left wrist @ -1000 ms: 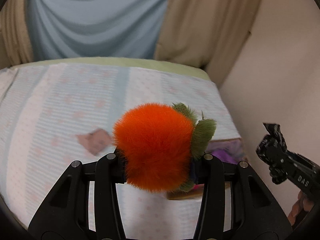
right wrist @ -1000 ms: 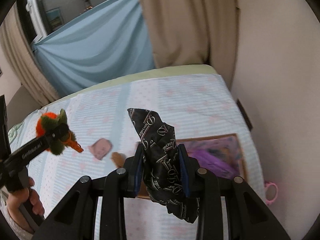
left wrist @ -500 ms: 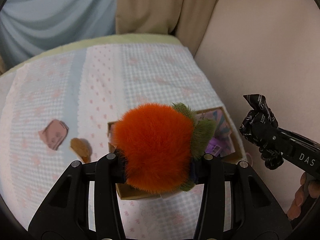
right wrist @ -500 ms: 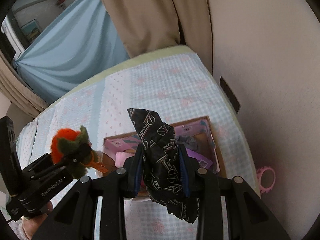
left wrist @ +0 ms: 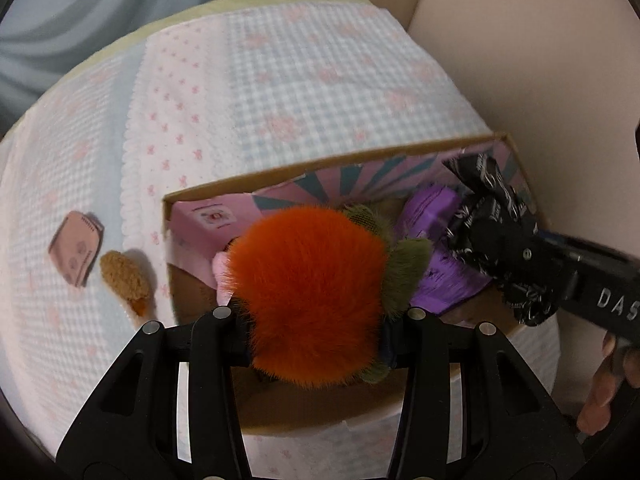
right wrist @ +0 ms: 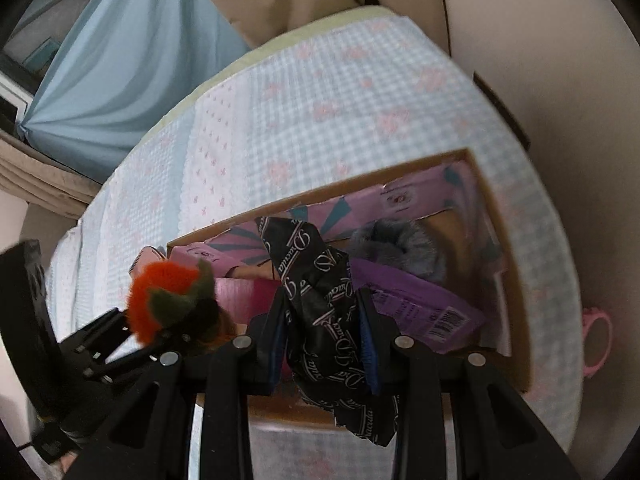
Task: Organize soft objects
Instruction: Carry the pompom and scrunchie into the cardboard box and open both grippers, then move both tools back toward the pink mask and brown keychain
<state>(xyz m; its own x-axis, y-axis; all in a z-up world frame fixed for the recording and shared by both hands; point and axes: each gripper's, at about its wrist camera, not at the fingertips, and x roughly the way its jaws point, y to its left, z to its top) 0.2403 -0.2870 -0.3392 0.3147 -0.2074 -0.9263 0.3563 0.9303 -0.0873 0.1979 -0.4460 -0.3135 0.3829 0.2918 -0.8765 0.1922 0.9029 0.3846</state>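
Now, far to the left on the bed (left wrist: 320, 80) lie a small pink pouch (left wrist: 76, 254) and a brown fuzzy toy (left wrist: 124, 276), just beside the cardboard box (left wrist: 320, 166). Next, the left gripper (left wrist: 316, 314) squeezes a fluffy orange ball (left wrist: 308, 300) with green leaves, held over the left part of the box. It looks light and squishy, so a gentle pinch around its middle should do. To the right, the right gripper (right wrist: 322, 338) pinches a black patterned cloth (right wrist: 316, 304) over the box too. It looks thin, floppy and maybe slippery, so grab a bunched part.
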